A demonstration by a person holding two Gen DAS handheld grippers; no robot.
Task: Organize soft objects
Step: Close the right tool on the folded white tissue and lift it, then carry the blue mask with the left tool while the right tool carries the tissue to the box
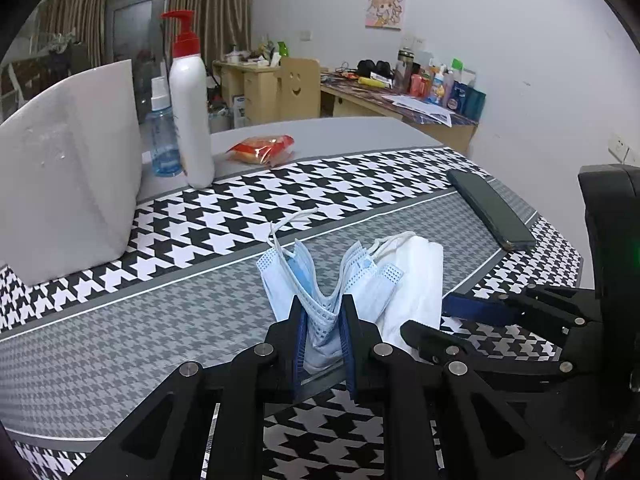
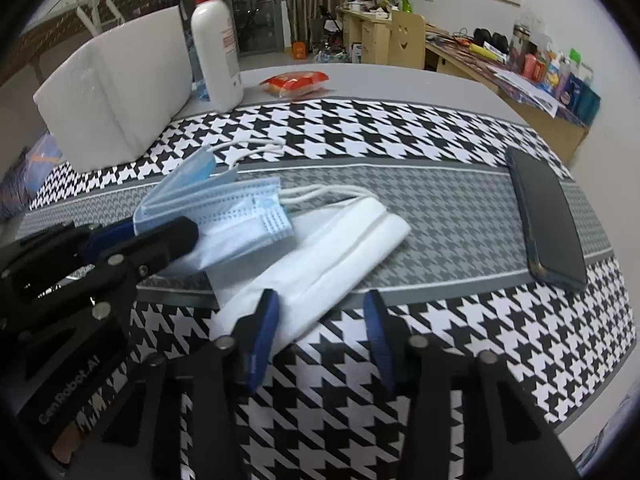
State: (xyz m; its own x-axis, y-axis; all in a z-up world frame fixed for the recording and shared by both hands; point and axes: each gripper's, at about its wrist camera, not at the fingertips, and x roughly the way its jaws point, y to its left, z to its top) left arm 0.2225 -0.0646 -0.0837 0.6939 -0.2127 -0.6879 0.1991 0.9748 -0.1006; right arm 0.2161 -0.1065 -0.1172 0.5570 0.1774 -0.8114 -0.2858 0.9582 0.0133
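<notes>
2 pale blue pleated masks [image 1: 320, 304] are pinched, ear loops pointing away, by the left tool [image 1: 323, 334]; the right tool [image 2: 320, 332] is held wide over a folded white mask [image 2: 320, 256].

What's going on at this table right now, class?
A person holding two handheld grippers is sorting face masks on a houndstooth table mat. The left gripper is shut on a blue surgical mask, pinching it so it folds upward. The right gripper is open, hovering at the near edge of a white folded mask lying beside it. A phone lies to the right, untouched.
</notes>
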